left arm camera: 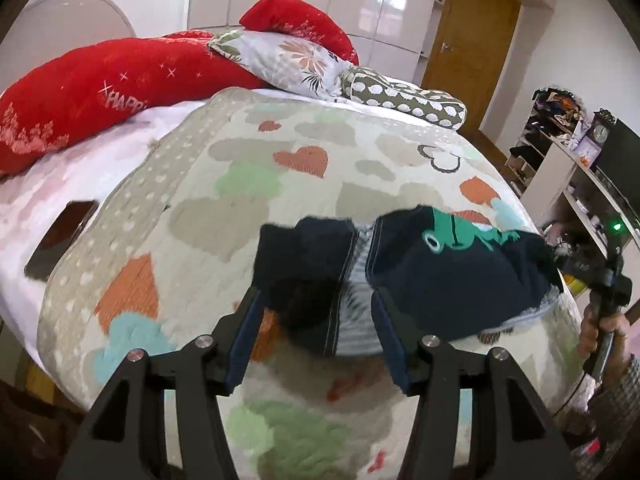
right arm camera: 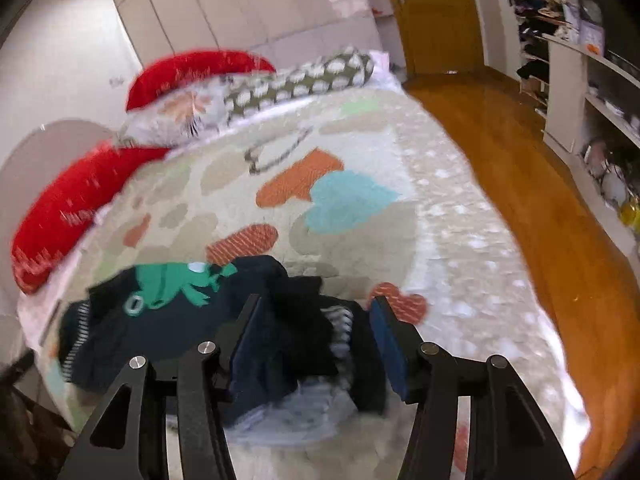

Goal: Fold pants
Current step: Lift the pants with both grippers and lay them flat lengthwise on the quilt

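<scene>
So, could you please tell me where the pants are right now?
The pants lie bunched on the heart-patterned blanket, low and centre-right in the left wrist view, just ahead of both tools.

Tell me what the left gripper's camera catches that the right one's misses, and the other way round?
Only the left view shows a dark phone lying on the sheet, a clock on the shelves, and the person's hand holding the other tool. Only the right view shows the broad wooden floor beside the bed. Both show the pants on the blanket, red pillows and the door.
</scene>
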Tool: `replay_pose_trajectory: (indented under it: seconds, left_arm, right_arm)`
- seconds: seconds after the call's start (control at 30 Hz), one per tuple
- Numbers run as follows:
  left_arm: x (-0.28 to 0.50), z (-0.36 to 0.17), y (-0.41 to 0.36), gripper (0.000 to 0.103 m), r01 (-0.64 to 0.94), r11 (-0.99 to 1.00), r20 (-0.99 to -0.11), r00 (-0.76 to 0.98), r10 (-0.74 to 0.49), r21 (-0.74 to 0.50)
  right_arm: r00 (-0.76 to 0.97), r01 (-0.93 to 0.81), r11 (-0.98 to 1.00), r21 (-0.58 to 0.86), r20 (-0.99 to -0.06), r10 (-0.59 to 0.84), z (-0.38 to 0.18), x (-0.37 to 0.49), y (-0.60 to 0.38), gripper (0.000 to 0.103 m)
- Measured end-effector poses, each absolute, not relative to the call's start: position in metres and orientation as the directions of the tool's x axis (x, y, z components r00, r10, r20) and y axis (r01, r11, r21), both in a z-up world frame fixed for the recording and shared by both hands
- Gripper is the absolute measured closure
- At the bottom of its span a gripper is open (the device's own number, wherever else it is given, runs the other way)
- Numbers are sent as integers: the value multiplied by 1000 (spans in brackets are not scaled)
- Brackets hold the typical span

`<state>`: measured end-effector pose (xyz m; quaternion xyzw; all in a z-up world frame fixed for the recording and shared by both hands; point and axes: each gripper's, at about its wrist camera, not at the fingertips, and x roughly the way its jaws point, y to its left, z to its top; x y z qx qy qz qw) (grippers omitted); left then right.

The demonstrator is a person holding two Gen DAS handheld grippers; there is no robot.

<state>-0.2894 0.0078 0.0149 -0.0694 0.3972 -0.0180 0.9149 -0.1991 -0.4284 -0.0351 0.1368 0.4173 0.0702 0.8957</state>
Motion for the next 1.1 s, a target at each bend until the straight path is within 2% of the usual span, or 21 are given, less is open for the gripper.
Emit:
replay_pose_trajectory:
  seconds: [0.03, 0.07, 0.17, 0.3, 0.43, 0.47, 0.5, 0.57, 0.6, 0.63, 0.7, 0.77, 0.9, 1.0, 1.1]
  left_arm:
    - [-283, 15, 6, 48, -28, 990, -727, 682, -81, -136]
    - [-276, 15, 5, 48, -33, 990, -728, 680, -81, -140]
    - [-259, 11, 4, 47, -37, 990, -730, 679, -77, -138]
    - [-231, -9, -8, 47, -34, 996, -745, 666, -34, -76]
    - [-199, -43, -11, 47, -82, 997, -788, 614, 47, -5]
    - [-192, -53, -9, 46, -103, 995, -801, 594, 68, 9]
    - [-185, -62, -6, 37, -115, 993, -813, 577, 76, 11]
    - [-178, -74, 0, 27, -135, 991, -824, 560, 86, 12]
    - [-176, -76, 4, 22, -149, 989, -823, 561, 90, 7]
    - [-175, -77, 9, 22, -154, 988, -826, 559, 75, -15]
    - [-175, -74, 15, 22, -156, 986, -838, 544, 40, -55]
    - [-184, -61, 19, 22, -158, 984, -828, 560, 23, -80]
    - [-210, -34, 16, 22, -169, 983, -785, 618, 50, -70]
    - [-235, -15, 5, 22, -157, 982, -749, 662, 28, -102]
    - [-255, -6, -7, 22, -143, 979, -734, 679, -8, -144]
  right_arm:
    - [605, -23, 948, 317, -751, 266, -44, -190, -424, 86]
    - [555, -27, 938, 345, -775, 300, -51, -184, -420, 95]
    - [579, -17, 928, 371, -753, 312, -41, -197, -421, 95]
    - [626, 34, 930, 366, -733, 265, -25, -223, -440, 96]
    - [613, 116, 951, 287, -774, 159, -34, -228, -454, 95]
    - [601, 130, 950, 284, -785, 152, -40, -226, -456, 95]
    - [583, 149, 949, 276, -800, 141, -48, -225, -458, 94]
    - [583, 167, 954, 250, -805, 109, -55, -224, -458, 83]
    - [592, 181, 956, 230, -802, 81, -56, -224, -457, 72]
    - [598, 190, 956, 223, -799, 68, -56, -224, -457, 62]
    - [607, 193, 950, 243, -791, 79, -52, -224, -461, 57]
    - [619, 201, 942, 267, -780, 89, -43, -228, -465, 57]
    - [727, 234, 941, 244, -686, -3, -1, -253, -466, 57]
    - [753, 141, 954, 266, -654, 71, 13, -256, -447, 57]
    - [703, -17, 922, 388, -651, 287, 0, -247, -421, 57]
